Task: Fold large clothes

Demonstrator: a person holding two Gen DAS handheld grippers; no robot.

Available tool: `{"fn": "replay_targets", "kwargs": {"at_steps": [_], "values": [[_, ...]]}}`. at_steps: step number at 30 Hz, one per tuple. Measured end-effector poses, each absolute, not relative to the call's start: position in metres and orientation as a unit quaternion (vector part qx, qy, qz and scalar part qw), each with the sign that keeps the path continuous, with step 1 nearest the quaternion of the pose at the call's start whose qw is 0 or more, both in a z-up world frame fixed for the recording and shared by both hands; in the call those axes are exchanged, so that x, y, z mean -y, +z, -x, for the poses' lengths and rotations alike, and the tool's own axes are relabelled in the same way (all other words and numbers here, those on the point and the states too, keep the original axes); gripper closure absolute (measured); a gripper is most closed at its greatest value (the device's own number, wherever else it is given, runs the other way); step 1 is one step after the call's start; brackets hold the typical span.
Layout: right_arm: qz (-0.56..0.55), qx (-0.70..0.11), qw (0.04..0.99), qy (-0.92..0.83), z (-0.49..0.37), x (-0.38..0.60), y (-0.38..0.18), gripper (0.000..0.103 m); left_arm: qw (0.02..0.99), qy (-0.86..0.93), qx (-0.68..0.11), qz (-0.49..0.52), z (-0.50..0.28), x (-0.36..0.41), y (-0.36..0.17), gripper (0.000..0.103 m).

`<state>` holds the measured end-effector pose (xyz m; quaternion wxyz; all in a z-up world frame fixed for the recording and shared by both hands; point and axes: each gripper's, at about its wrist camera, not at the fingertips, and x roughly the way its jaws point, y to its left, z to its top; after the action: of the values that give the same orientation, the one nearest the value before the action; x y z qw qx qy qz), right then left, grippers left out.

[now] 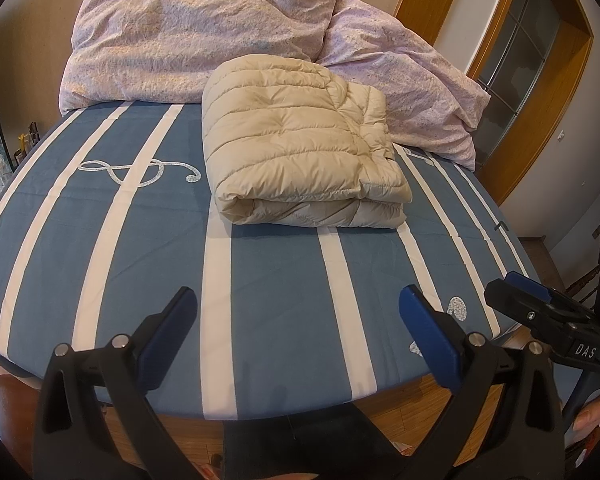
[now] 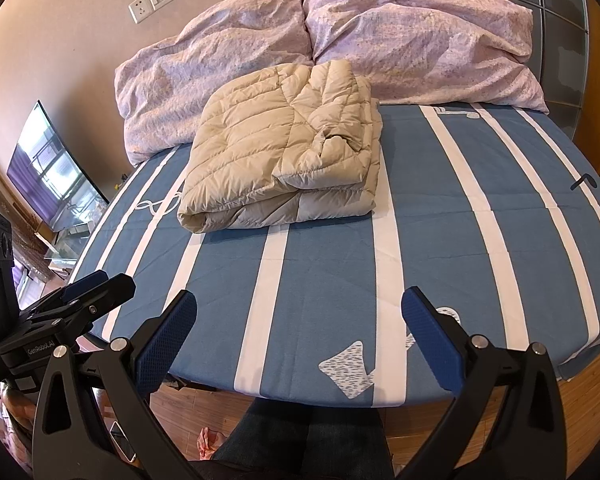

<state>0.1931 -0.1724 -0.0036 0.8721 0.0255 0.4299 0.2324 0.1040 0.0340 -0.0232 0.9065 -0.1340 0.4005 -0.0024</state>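
A cream quilted puffer jacket (image 1: pixel 300 148) lies folded into a thick rectangular bundle on the blue, white-striped bed sheet (image 1: pixel 160 240), toward the head of the bed. It also shows in the right wrist view (image 2: pixel 284 160). My left gripper (image 1: pixel 298 312) is open and empty above the foot edge of the bed, well short of the jacket. My right gripper (image 2: pixel 300 312) is open and empty, also at the foot edge. Each gripper shows in the other's view: the right one (image 1: pixel 540 312) and the left one (image 2: pixel 80 296), side by side.
Two pink-lilac pillows (image 1: pixel 196 36) (image 2: pixel 420 36) lie against the wall behind the jacket. A wooden door frame (image 1: pixel 540 80) stands at the right. A TV screen (image 2: pixel 52 168) stands left of the bed. The person's legs (image 2: pixel 300 440) and a phone (image 2: pixel 122 440) are below on the wooden floor.
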Motion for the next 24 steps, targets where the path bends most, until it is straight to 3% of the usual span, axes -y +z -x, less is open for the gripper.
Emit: {"fn": "replay_targets", "kwargs": {"at_steps": [24], "values": [[-0.027,-0.432,0.871,0.234,-0.1960,0.1714,-0.0060,0.001,0.905,-0.005,-0.405,0.129,-0.1134,-0.0299,-0.0291,0.002]]}}
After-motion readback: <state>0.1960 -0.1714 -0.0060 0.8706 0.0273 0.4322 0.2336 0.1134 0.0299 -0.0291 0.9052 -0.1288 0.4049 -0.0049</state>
